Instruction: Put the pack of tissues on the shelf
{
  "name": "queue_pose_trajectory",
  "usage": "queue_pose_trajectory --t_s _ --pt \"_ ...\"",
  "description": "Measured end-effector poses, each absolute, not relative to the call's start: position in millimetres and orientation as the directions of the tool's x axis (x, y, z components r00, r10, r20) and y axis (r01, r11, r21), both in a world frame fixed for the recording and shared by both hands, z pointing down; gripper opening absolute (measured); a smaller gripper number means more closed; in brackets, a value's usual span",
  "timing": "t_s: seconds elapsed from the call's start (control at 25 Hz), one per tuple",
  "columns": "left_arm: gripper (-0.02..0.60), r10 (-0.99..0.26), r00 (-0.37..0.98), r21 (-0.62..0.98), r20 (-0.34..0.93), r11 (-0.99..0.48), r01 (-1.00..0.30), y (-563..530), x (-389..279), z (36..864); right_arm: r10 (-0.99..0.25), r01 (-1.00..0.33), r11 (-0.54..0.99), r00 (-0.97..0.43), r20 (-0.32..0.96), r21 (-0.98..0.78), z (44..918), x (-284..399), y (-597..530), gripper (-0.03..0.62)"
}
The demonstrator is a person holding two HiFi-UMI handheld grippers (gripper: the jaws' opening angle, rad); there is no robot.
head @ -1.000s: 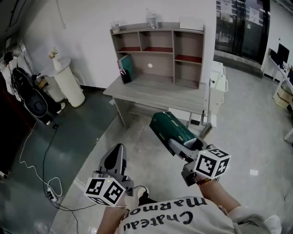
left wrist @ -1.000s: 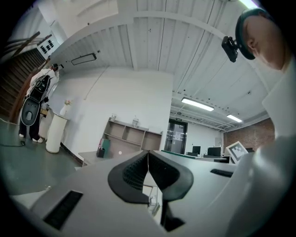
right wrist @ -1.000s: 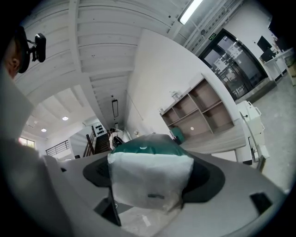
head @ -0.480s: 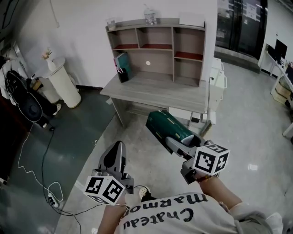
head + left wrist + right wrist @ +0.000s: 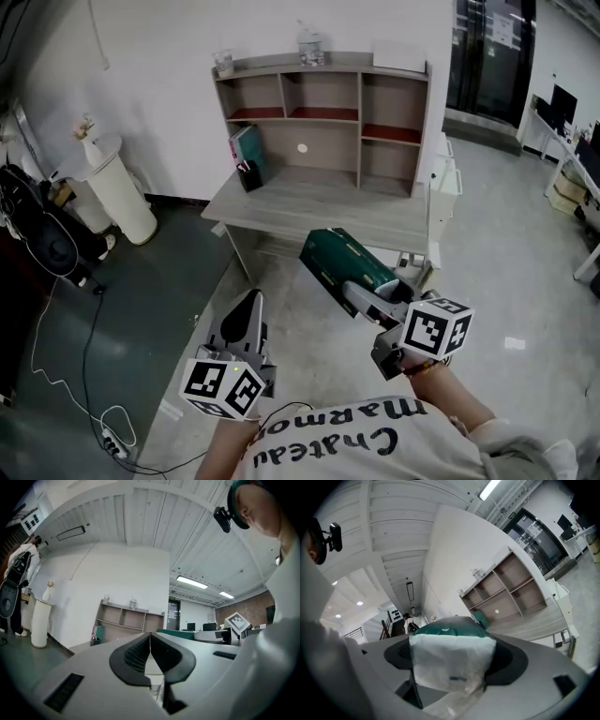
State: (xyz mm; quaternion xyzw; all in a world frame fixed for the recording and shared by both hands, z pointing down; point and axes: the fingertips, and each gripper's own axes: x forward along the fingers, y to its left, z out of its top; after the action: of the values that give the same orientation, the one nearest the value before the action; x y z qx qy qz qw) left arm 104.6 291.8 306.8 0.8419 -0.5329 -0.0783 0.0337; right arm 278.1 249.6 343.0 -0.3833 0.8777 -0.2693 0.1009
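Observation:
My right gripper (image 5: 361,293) is shut on a long dark-green pack of tissues (image 5: 345,269), which juts out over the floor toward the desk. In the right gripper view the pack (image 5: 452,656) fills the gap between the jaws, its end white and wrapped in clear film. The wooden shelf unit (image 5: 323,103) with open compartments stands on the grey desk (image 5: 319,200) ahead, against the white wall; the shelf (image 5: 506,590) shows small in the right gripper view too. My left gripper (image 5: 246,319) hangs lower left, shut with nothing in it, jaws touching (image 5: 150,651).
A green book and a pen holder (image 5: 247,159) stand on the desk's left. Jars (image 5: 311,44) sit on top of the shelf. A white cylindrical stand (image 5: 114,191) is at left, a white cabinet (image 5: 446,185) right of the desk, cables (image 5: 66,375) on the dark floor.
The desk and shelf have shifted slightly in view and come a little nearer. The right gripper keeps the pack pointed at the desk; the left gripper has sunk slightly.

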Motion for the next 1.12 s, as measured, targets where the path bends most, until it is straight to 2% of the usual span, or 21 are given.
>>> queue_pose_trajectory --t_s 0.28,0.56,0.76,1.12 --pt "0.018 -0.885 0.453 0.161 -0.105 -0.464 -0.871 231.7 44.0 290.5 -0.757 -0.630 0.526 -0.653 0.023 -0.572 330.7 223.4 195.0 0.426" --pt "0.018 -0.884 0.452 0.143 -0.121 -0.466 -0.873 219.1 30.1 289.6 -0.758 -0.626 0.536 -0.652 0.003 -0.566 333.7 210.1 180.6 0.426" --pt "0.018 -0.886 0.447 0.154 -0.124 -0.462 -0.874 200.0 -17.6 294.7 -0.758 -0.642 0.547 -0.652 0.008 -0.537 336.9 163.8 164.5 0.425" --pt "0.018 -0.896 0.439 0.195 -0.072 -0.444 -0.875 197.9 -31.7 324.0 -0.726 -0.652 0.571 -0.684 0.062 -0.499 357.4 138.4 160.1 0.422"
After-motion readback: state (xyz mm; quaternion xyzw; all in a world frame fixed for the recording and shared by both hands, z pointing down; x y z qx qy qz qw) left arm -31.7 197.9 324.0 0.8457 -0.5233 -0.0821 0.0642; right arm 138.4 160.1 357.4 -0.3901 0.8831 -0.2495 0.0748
